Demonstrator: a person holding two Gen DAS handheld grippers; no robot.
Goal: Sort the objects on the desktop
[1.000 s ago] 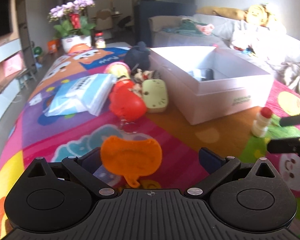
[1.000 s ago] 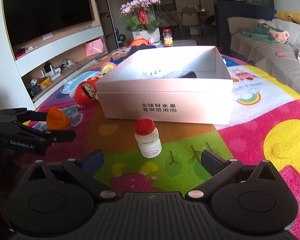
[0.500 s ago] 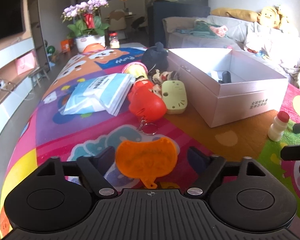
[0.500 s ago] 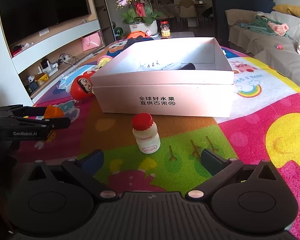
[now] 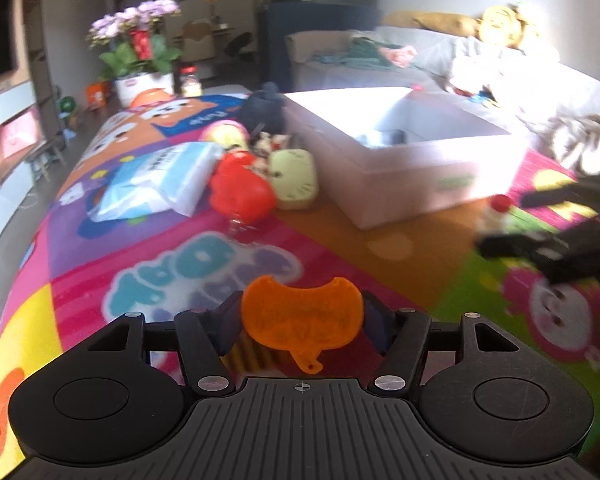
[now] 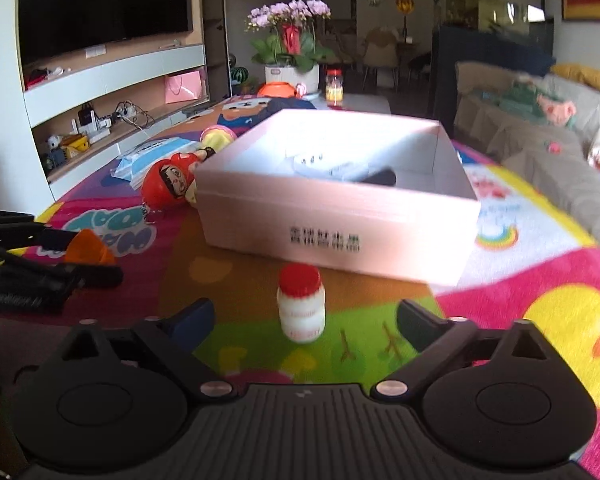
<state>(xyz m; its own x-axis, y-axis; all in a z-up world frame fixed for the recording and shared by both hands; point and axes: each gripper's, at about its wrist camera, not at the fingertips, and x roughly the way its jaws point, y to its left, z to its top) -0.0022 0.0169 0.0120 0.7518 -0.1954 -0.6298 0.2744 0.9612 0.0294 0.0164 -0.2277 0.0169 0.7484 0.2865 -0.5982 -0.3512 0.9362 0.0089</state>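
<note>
Sorting looks barely begun: the white box [image 6: 340, 216] holds only a few items, while toys and a tissue pack [image 5: 156, 178] lie left of it. The left gripper [image 5: 302, 320] has just been closing onto the orange tag [image 5: 302, 318], pads touching. The right gripper [image 6: 306, 316], just narrowing but unclenched, brackets the small bottle [image 6: 301, 302] before the box's front wall; open mat surrounds it.
</note>
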